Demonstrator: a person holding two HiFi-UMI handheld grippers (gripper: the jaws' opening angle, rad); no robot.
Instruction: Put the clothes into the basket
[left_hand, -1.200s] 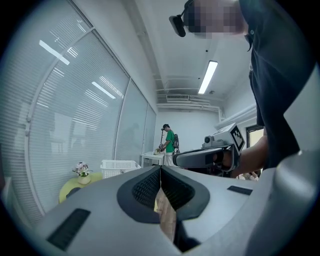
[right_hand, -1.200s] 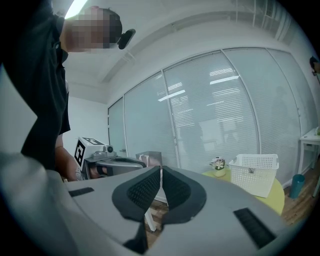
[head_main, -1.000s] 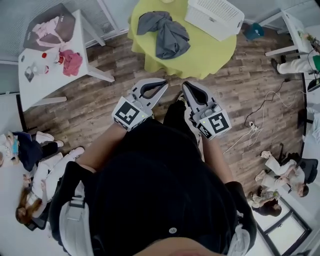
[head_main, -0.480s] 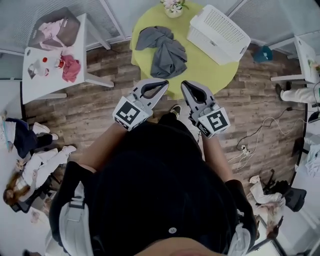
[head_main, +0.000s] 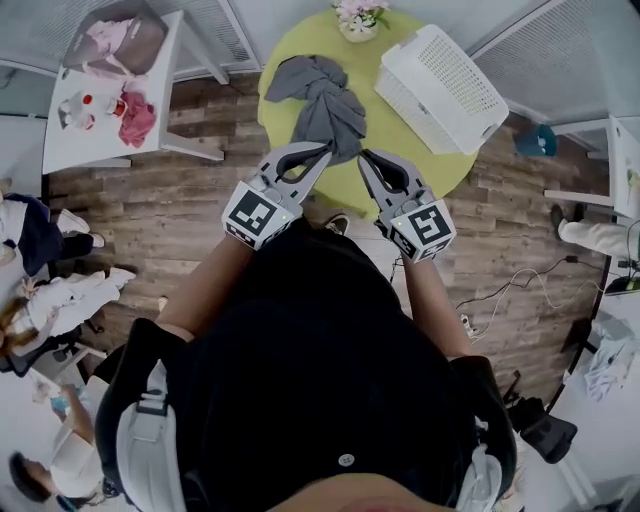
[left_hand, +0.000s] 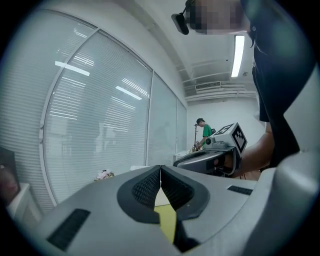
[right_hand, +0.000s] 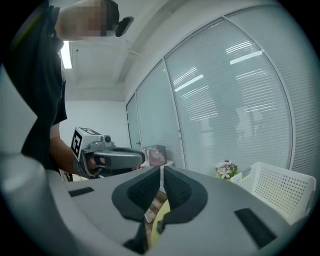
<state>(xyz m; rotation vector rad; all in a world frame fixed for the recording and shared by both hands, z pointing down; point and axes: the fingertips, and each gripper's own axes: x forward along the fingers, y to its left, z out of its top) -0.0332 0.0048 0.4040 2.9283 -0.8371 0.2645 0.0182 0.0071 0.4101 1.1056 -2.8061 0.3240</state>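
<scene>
Jaws: both pairs are closed tip to tip with nothing between them, on the left gripper (head_main: 322, 153) and the right gripper (head_main: 366, 160).
Grippers: held side by side in front of the person, pointing at the round yellow-green table (head_main: 425, 165).
Clothes: grey clothes (head_main: 322, 95) lie crumpled on the table's left half, just past the left gripper's tips; I can't tell if they touch.
Basket: white basket (head_main: 445, 85) stands on the table's right, beside the clothes.
Elsewhere: flowers (head_main: 360, 15) at the far edge; pink cloth (head_main: 137, 117) on a white side table (head_main: 80, 145).
</scene>
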